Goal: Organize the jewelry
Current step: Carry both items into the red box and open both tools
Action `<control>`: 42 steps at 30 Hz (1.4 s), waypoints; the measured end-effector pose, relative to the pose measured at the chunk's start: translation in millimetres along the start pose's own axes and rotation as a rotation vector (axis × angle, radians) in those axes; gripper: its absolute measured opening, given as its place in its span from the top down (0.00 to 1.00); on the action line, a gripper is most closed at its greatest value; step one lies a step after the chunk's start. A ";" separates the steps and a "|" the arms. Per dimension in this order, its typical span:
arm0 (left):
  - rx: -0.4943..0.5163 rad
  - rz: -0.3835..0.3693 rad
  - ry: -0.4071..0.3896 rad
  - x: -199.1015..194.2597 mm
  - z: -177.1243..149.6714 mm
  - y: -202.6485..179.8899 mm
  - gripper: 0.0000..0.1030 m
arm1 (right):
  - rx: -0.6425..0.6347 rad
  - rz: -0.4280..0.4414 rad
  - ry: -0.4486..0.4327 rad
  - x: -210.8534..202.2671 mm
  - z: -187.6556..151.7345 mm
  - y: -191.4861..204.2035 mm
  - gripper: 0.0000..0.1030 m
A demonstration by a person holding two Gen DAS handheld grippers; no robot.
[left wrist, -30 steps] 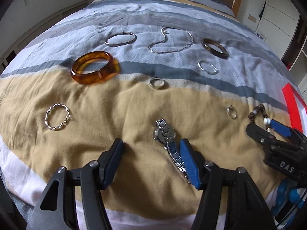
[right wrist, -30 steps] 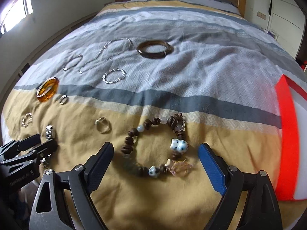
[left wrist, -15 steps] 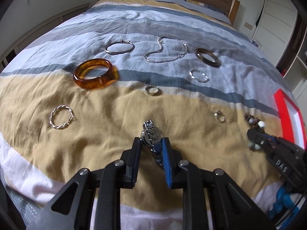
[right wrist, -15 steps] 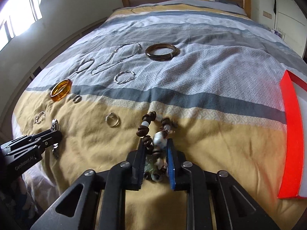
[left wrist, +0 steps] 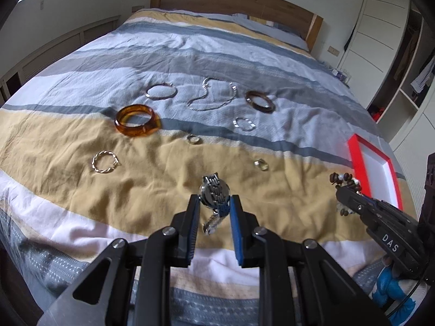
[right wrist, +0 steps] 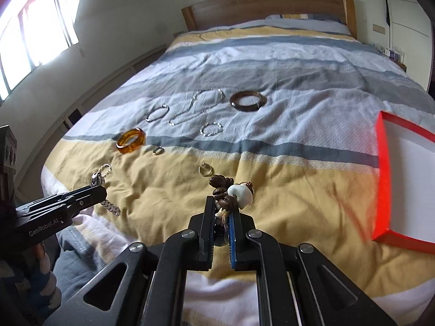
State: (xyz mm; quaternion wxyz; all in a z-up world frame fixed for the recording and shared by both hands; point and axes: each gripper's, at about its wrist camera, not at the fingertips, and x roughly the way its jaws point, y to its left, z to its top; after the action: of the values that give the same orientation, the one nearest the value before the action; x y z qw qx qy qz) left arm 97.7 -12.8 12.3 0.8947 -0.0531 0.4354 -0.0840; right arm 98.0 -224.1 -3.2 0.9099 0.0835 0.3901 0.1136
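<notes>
Both grippers have something pinched and lifted clear of the striped bedspread (left wrist: 81, 195). The left gripper (left wrist: 214, 203) is clamped on a silver wristwatch (left wrist: 214, 191), case between the pads with the metal band dangling below. The right gripper (right wrist: 220, 209) is squeezed tight on a beaded bracelet (right wrist: 231, 190) (dark wooden beads plus a white ceramic one), bunched up at the fingertips. Everything else lies on the bed: an amber bangle (left wrist: 137, 121), a thin silver bangle (left wrist: 161, 92), a silver chain necklace (left wrist: 212, 95), a dark brown bangle (left wrist: 259, 101), a twisted silver hoop (left wrist: 244, 124), a twisted gold hoop (left wrist: 104, 161), and two small rings (left wrist: 194, 139) (left wrist: 261, 164). The red-rimmed tray (right wrist: 383, 179) sits at the right edge of the bed, well apart from the jewelry.
</notes>
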 end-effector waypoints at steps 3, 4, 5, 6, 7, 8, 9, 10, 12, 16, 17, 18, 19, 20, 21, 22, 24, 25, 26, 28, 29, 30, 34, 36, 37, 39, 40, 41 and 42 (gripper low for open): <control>0.046 -0.023 -0.022 -15.4 4.2 -21.3 0.80 | 0.019 -0.022 -0.039 -25.3 -0.4 -12.8 0.92; 0.061 -0.034 -0.027 -18.8 5.4 -29.1 0.80 | 0.028 -0.032 -0.050 -33.2 -0.6 -19.2 0.92; 0.078 -0.050 -0.032 -22.3 6.9 -39.2 0.80 | 0.039 -0.045 -0.061 -41.7 -1.3 -27.1 0.92; 0.100 -0.068 -0.037 -25.6 8.9 -51.3 0.80 | 0.051 -0.060 -0.073 -50.5 -2.0 -36.5 0.92; 0.117 -0.082 -0.040 -27.2 10.8 -61.1 0.80 | 0.063 -0.077 -0.084 -59.6 -3.0 -46.9 0.92; 0.137 -0.099 -0.043 -28.4 12.6 -73.1 0.80 | 0.072 -0.092 -0.091 -66.1 -3.9 -55.6 0.92; 0.157 -0.121 -0.043 -28.6 15.2 -87.3 0.80 | 0.082 -0.111 -0.100 -74.6 -4.9 -67.6 0.92; 0.172 -0.138 -0.043 -28.0 16.9 -98.9 0.80 | 0.089 -0.130 -0.106 -81.1 -5.5 -78.3 0.92; 0.210 -0.181 -0.037 -23.4 22.1 -127.4 0.80 | 0.107 -0.172 -0.117 -94.6 -6.7 -103.8 0.92; 0.284 -0.262 -0.013 -5.6 29.6 -187.0 0.80 | 0.140 -0.243 -0.115 -107.2 -7.3 -153.9 0.92; 0.300 -0.281 -0.002 1.0 30.9 -201.3 0.80 | 0.146 -0.258 -0.111 -107.9 -8.0 -165.9 0.92; 0.314 -0.296 0.006 6.0 31.7 -212.9 0.80 | 0.151 -0.271 -0.104 -107.2 -9.0 -178.5 0.92; 0.334 -0.310 0.017 14.7 32.0 -228.8 0.80 | 0.155 -0.280 -0.097 -105.2 -9.4 -188.0 0.92; 0.348 -0.319 0.022 18.3 30.9 -240.7 0.80 | 0.161 -0.289 -0.088 -100.9 -10.2 -200.3 0.92; 0.371 -0.330 0.034 27.5 29.9 -255.4 0.80 | 0.165 -0.295 -0.079 -96.4 -11.7 -207.4 0.92; 0.393 -0.337 0.047 37.6 28.0 -269.5 0.80 | 0.170 -0.298 -0.070 -92.3 -14.1 -215.2 0.92; 0.424 -0.348 0.074 54.2 23.0 -291.9 0.80 | 0.183 -0.305 -0.049 -82.2 -18.8 -231.5 0.92; 0.436 -0.351 0.087 62.0 20.4 -301.0 0.80 | 0.190 -0.306 -0.040 -78.8 -21.4 -239.4 0.92; 0.449 -0.352 0.103 71.9 17.3 -310.2 0.80 | 0.198 -0.307 -0.030 -73.9 -24.2 -246.5 0.92; 0.470 -0.358 0.139 92.3 10.7 -325.2 0.80 | 0.210 -0.312 -0.015 -66.2 -29.7 -258.2 0.91; 0.477 -0.359 0.157 102.3 7.4 -331.5 0.80 | 0.217 -0.312 -0.008 -62.7 -32.2 -263.4 0.91; 0.483 -0.359 0.173 111.3 3.3 -337.0 0.80 | 0.226 -0.311 -0.001 -58.9 -33.8 -268.4 0.91; 0.496 -0.337 0.216 137.0 -10.0 -343.9 0.80 | 0.233 -0.308 0.030 -48.6 -42.5 -278.0 0.91; 0.494 -0.328 0.240 145.9 -13.9 -342.5 0.80 | 0.224 -0.308 0.038 -45.6 -45.0 -276.9 0.91; 0.491 -0.326 0.251 150.0 -16.4 -341.0 0.80 | 0.222 -0.308 0.041 -44.8 -45.6 -277.0 0.91; 0.484 -0.323 0.264 156.6 -19.8 -339.3 0.80 | 0.220 -0.308 0.045 -42.7 -45.0 -275.8 0.92; 0.484 -0.323 0.268 157.9 -20.5 -339.0 0.79 | 0.214 -0.311 0.046 -41.8 -45.1 -275.8 0.92; 0.484 -0.322 0.269 159.1 -21.2 -338.7 0.79 | 0.208 -0.316 0.048 -41.3 -45.7 -274.7 0.91; 0.479 -0.322 0.268 159.6 -22.1 -337.8 0.79 | 0.206 -0.319 0.048 -41.4 -46.4 -274.2 0.91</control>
State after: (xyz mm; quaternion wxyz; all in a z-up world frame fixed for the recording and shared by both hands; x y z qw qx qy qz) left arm 142.0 -375.8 -67.4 0.7915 0.1026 0.5034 -0.3310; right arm 75.2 -495.7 -72.2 0.8934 0.1107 0.4297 -0.0705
